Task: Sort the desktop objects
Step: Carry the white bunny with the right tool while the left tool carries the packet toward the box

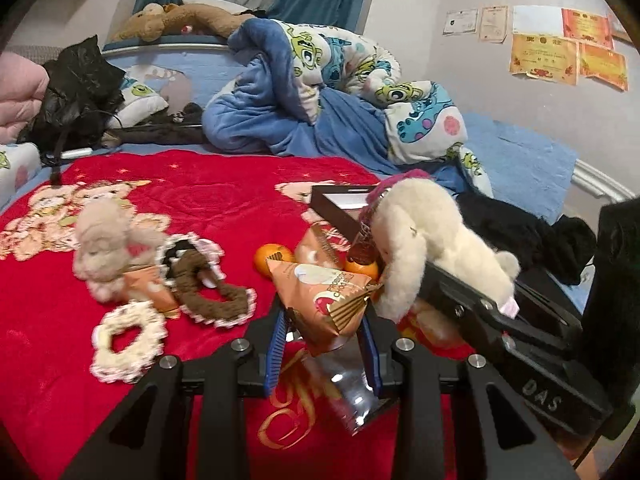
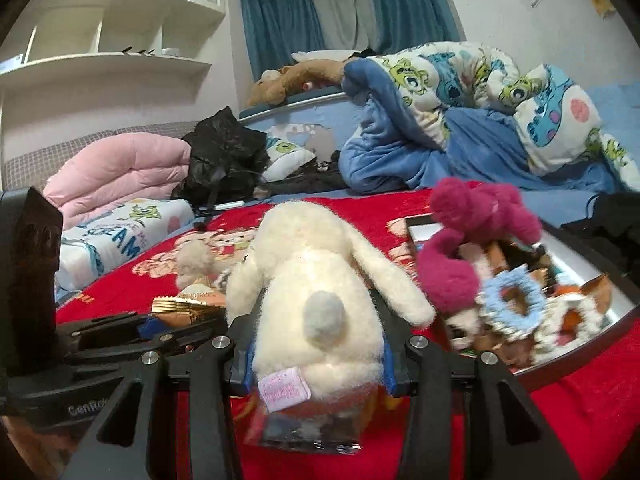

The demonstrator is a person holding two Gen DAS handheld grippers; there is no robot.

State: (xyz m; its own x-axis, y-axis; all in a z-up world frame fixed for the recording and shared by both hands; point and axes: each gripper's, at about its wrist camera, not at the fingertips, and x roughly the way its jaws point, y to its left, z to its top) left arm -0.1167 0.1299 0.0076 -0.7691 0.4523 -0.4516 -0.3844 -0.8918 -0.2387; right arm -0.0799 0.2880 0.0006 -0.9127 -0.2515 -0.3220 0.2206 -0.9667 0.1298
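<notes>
Mid-sort on a red blanket (image 1: 224, 200) spread over the bed: the left gripper (image 1: 326, 320) is clamped on an orange chocolate snack packet (image 1: 328, 296), while the right gripper (image 2: 316, 344) is clamped around the rump of a white plush rabbit (image 2: 312, 280). The packet stands between the left fingers with its long axis running up and away from the gripper, its crimped end tilted to the right. The rabbit's long axis runs straight out ahead of the right gripper, tail toward the camera, head and ears pointing away. To the right of that gripper, a box lid (image 2: 592, 276) already holds a blue scrunchie (image 2: 516, 300), a white scrunchie (image 2: 576, 320) and a magenta plush (image 2: 480, 224), suggesting part of the sorting is done. Still loose ahead and to the left of the left gripper are a beige plush (image 1: 108, 244), a brown scrunchie (image 1: 208, 280), a cream scrunchie (image 1: 128, 340) and an orange fruit (image 1: 272, 258), so much appears left to sort.
</notes>
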